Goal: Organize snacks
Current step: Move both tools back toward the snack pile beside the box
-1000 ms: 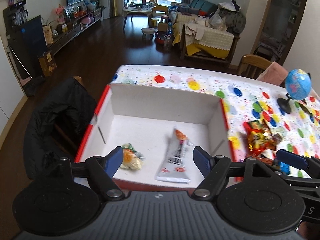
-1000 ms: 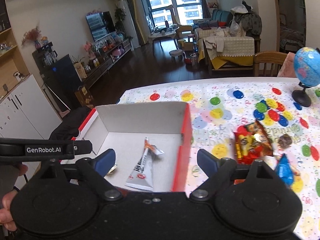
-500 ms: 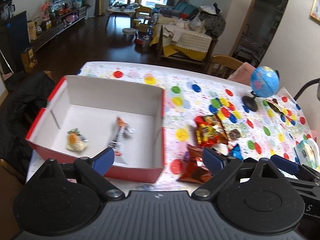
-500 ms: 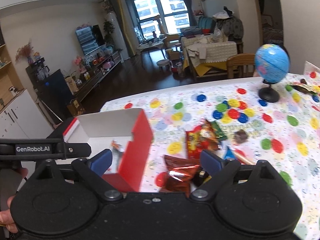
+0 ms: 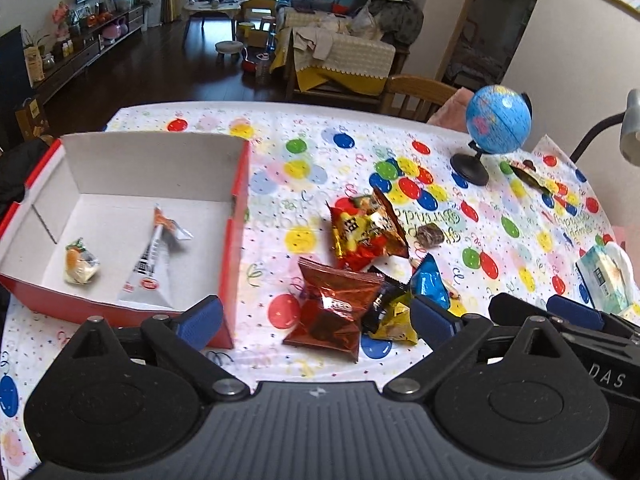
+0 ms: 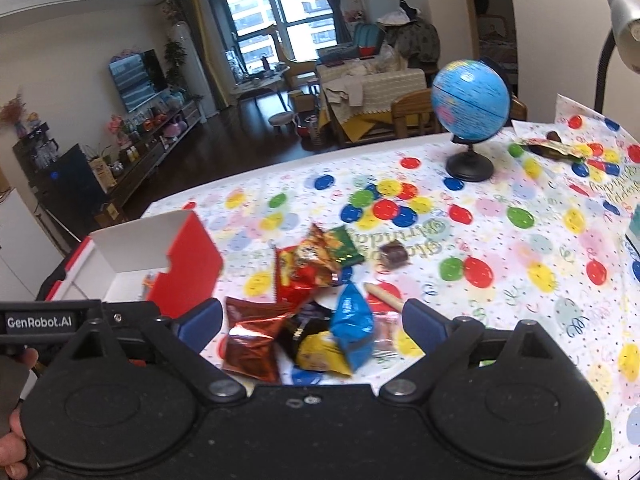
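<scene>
The left gripper (image 5: 316, 316) hangs over the near edge of the table (image 5: 280, 148), jaws spread wide and grasping nothing; they have just been opening, with only the copper pack (image 5: 334, 308) lying on the cloth in the gap between the blue pads, untouched. The right gripper (image 6: 312, 320) is likewise released, its jaws also just widened, and below the gap sit the copper pack (image 6: 252, 340), a blue pack (image 6: 352, 320) and a yellow pack (image 6: 320, 354), none of them pressed.

In the left view the snack pile lies at centre: copper pack nearest, blue pack (image 5: 428, 280) at its 3 o'clock, yellow pack (image 5: 394, 320) between them, and a red-and-gold bag (image 5: 366, 232) at the pile's 12 o'clock. A small dark candy (image 5: 430, 235) sits apart at the bag's 3 o'clock.

The box (image 5: 236, 216), red outside and white inside, stands at the pile's 9 o'clock. It holds 2 snacks: a white sachet (image 5: 150, 264) lying flat and a small orange-and-white candy (image 5: 80, 262) at the sachet's 9 o'clock, the 2 apart.

A globe (image 5: 498, 120) stands on its black foot at the table's far right, about 1 o'clock from the pile. A tissue pack (image 5: 604, 276) lies at the right edge, 3 o'clock. In the right view a hand (image 6: 12, 452) shows at the lower left, on the left gripper's handle.
</scene>
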Tool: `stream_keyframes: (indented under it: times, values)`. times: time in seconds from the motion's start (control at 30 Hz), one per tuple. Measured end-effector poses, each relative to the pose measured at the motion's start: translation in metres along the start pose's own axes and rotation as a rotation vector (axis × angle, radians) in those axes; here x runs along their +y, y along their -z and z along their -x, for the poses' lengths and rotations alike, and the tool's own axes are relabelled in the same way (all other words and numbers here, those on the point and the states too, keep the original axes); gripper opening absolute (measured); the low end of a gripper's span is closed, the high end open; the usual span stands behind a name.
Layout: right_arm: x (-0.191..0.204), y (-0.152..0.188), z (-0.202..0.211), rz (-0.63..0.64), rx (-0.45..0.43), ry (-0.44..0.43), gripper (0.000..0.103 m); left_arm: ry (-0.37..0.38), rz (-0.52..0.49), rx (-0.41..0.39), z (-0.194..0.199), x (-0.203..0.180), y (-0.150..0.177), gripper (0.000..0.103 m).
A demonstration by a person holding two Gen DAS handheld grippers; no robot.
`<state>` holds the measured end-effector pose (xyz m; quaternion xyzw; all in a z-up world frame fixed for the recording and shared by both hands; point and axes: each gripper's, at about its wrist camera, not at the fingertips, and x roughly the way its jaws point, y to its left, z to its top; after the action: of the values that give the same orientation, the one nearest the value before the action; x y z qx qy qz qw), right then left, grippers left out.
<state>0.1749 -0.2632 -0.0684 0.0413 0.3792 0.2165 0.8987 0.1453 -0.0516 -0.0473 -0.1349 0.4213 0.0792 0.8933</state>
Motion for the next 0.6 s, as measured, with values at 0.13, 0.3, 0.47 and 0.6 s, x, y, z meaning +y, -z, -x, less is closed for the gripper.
stream_keyframes:
  times: [0.13,0.3,0.47,0.6]
  values:
    - [-0.013,0.001,-0.009,-0.017,0.017,0.024,0.097,-0.032,-0.02,0.022,-0.02,-0.011,0.006,0.101]
    - [-0.023,0.002,-0.028,-0.016,0.045,0.052,0.096,-0.063,-0.043,0.059,-0.048,-0.021,0.012,0.101]
    - [-0.026,0.005,-0.051,0.002,0.082,0.077,0.094,-0.103,-0.048,0.09,-0.072,-0.025,0.017,0.101]
    - [-0.03,0.007,-0.067,0.001,0.114,0.084,0.091,-0.123,-0.042,0.113,-0.088,-0.026,0.02,0.101]
